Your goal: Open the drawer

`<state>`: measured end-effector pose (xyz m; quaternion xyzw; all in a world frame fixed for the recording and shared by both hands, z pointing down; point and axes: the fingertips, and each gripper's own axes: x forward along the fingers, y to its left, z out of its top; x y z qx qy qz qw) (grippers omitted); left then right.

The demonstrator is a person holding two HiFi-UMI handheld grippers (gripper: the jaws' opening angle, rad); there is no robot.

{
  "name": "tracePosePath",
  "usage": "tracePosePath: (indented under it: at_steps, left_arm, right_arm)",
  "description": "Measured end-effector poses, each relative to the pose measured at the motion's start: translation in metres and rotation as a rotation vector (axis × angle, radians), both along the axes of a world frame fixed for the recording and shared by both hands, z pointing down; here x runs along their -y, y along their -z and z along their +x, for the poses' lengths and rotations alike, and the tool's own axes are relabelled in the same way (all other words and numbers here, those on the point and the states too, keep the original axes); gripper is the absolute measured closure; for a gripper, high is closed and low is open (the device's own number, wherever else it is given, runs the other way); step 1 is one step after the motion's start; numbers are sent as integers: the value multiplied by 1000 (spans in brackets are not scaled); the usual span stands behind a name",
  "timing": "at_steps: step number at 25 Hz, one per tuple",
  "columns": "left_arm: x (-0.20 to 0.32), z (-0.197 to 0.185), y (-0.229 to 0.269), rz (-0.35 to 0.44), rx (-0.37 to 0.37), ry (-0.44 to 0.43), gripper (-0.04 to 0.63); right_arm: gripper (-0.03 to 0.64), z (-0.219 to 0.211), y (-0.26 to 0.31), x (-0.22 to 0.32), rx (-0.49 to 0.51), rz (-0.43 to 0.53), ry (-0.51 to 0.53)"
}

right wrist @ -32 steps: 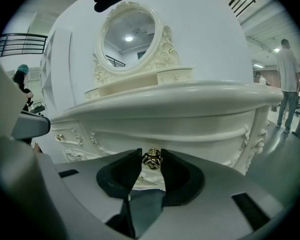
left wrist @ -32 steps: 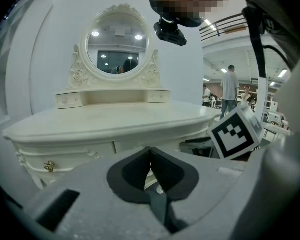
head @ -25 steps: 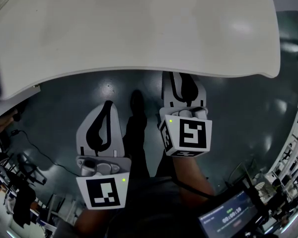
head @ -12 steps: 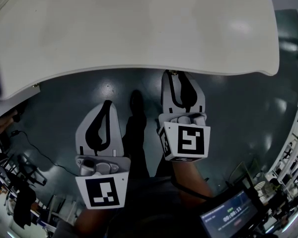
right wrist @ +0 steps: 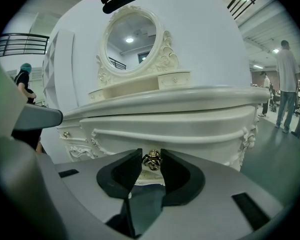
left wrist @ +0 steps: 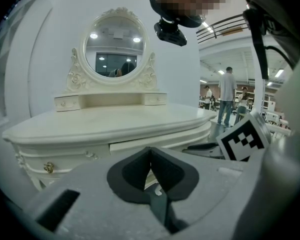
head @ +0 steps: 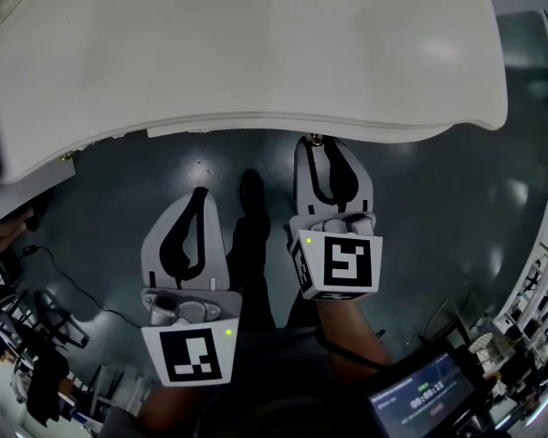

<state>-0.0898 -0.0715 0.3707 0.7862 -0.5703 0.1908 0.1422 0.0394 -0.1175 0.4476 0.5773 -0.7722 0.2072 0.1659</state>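
Currently the right hand-held gripper (right wrist: 150,156) grasps the knob (right wrist: 151,160) between its jaws; the drawer (right wrist: 190,128) appears barely out. The left hand-held gripper (left wrist: 150,153) is clenched, empty.

Head view: tabletop (head: 256,53) hides drawer (right wrist: 200,134) front.

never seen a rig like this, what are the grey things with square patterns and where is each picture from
They are two hand-held grippers; a person works one in each hand. The top-down picture comes from a camera on the person's head; the other two come from cameras riding on each gripper, looking along its jaws. Ahead stands a white dressing table with a mirror. The right gripper is closed on the brass knob of the drawer. The left gripper is shut and holds nothing.
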Motion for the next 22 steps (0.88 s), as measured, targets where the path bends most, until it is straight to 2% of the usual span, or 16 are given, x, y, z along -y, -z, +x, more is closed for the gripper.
tracePosePath:
  at_steps: [8, 16, 22]
  left_arm:
    - [8, 4, 9, 15, -11, -32, 580]
    - [12, 23, 3, 40, -26, -86, 580]
    - [0, 6, 11, 54, -26, -64, 580]
  right_arm:
    - [500, 6, 2, -1, 0, -5, -22]
    - [500, 25, -9, -5, -6, -3, -41]
    - [500, 9, -4, -14, -15, -5, -33]
